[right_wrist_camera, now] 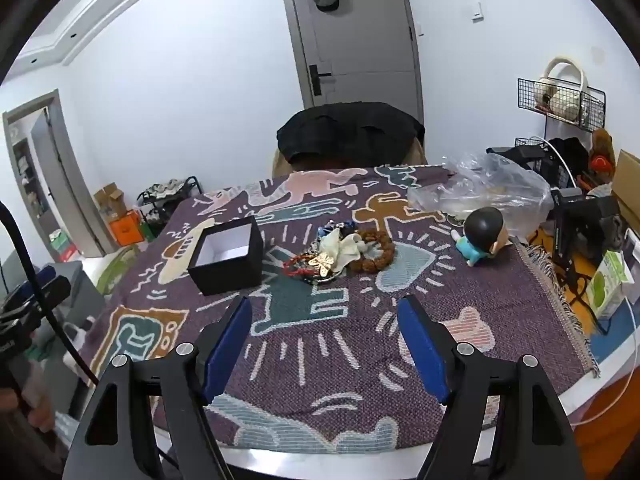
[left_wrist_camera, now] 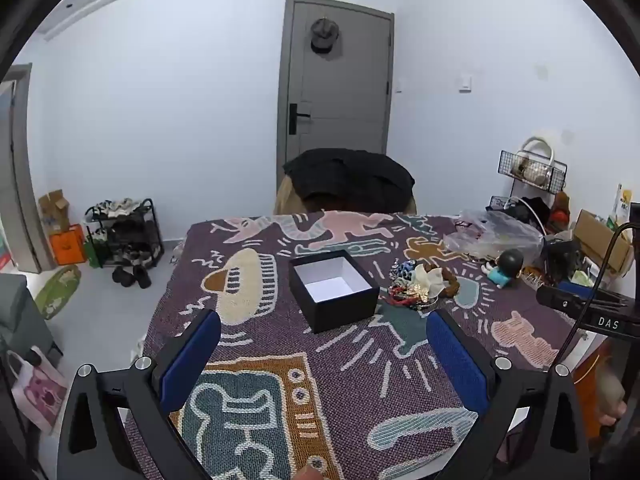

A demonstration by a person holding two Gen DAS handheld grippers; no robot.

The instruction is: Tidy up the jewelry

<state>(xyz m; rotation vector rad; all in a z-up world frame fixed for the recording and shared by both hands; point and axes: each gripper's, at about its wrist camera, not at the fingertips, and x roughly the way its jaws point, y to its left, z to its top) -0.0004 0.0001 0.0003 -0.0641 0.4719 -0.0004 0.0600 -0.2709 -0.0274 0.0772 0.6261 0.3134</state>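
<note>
Both my jaws stand wide, holding nothing. The box point(left_wrist_camera: 334, 294) sits open at twelve o'clock from my left gripper point(left_wrist_camera: 324, 346). The jewelry point(right_wrist_camera: 340, 256) lies heaped just beside it, perhaps beads and clips, too tangled to separate.

- Woven tablecloth point(right_wrist_camera: 360, 360), coarse and matt, fringed along its right edge.
- Black box point(right_wrist_camera: 228, 268), matt card outside, smooth white paper lining inside.
- Jewelry pile point(right_wrist_camera: 336, 256): shiny gold metal piece, knobbly brown wooden-looking beads, soft cream cloth.
- Plastic bag point(right_wrist_camera: 488, 188), clear and crinkled.
- Figurine point(right_wrist_camera: 482, 236), glossy plastic head.
</note>
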